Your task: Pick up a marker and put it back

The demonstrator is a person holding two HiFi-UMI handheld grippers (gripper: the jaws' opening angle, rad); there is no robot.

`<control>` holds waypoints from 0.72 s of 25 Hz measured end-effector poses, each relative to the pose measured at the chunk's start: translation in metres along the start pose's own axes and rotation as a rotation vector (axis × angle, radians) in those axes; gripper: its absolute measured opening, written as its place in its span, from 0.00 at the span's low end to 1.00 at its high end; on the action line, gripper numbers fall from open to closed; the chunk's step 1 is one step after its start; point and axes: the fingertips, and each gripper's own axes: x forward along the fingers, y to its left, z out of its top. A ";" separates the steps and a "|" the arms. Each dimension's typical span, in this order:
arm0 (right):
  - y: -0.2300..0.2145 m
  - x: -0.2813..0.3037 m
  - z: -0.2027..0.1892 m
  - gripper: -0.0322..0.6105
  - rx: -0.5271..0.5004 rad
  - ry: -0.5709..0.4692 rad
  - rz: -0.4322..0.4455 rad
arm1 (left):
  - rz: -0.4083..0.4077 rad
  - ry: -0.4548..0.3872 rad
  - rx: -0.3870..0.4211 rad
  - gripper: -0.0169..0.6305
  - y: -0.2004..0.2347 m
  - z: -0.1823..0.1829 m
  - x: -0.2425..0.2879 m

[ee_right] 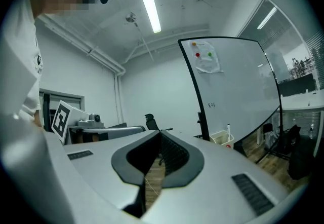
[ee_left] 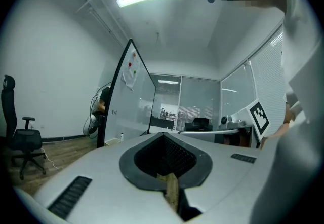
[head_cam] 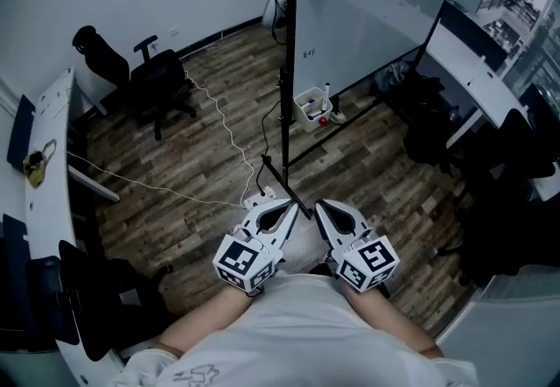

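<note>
Two grippers held close against person's body, both empty; left gripper (head_cam: 284, 208) jaws closed together on nothing; right gripper (head_cam: 325, 210) likewise, tips meeting. Task at very start, I'd say; approach not begun. Marker (head_cam: 327, 93) stands upright in small white basket (head_cam: 306, 105) low at foot of whiteboard (head_cam: 367, 9), well apart from both tools; slim pale barrel, cap colour too small to tell. Next move calls for stepping closer, reaching down, opening jaws around barrel.
</note>
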 end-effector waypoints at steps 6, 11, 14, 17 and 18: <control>-0.027 0.013 0.007 0.07 -0.069 0.023 0.047 | 0.048 -0.009 -0.002 0.03 0.013 0.002 0.032; -0.072 0.022 0.017 0.07 -0.027 0.024 0.089 | 0.069 -0.005 -0.018 0.03 0.019 0.003 0.077; -0.099 0.023 0.026 0.07 -0.021 0.028 0.098 | 0.072 -0.008 -0.014 0.03 0.019 0.005 0.106; -0.127 0.022 0.031 0.07 -0.007 0.040 0.107 | 0.076 -0.020 -0.007 0.03 0.017 0.008 0.135; -0.136 0.022 0.031 0.07 -0.009 0.045 0.112 | 0.080 -0.024 -0.009 0.03 0.017 0.008 0.145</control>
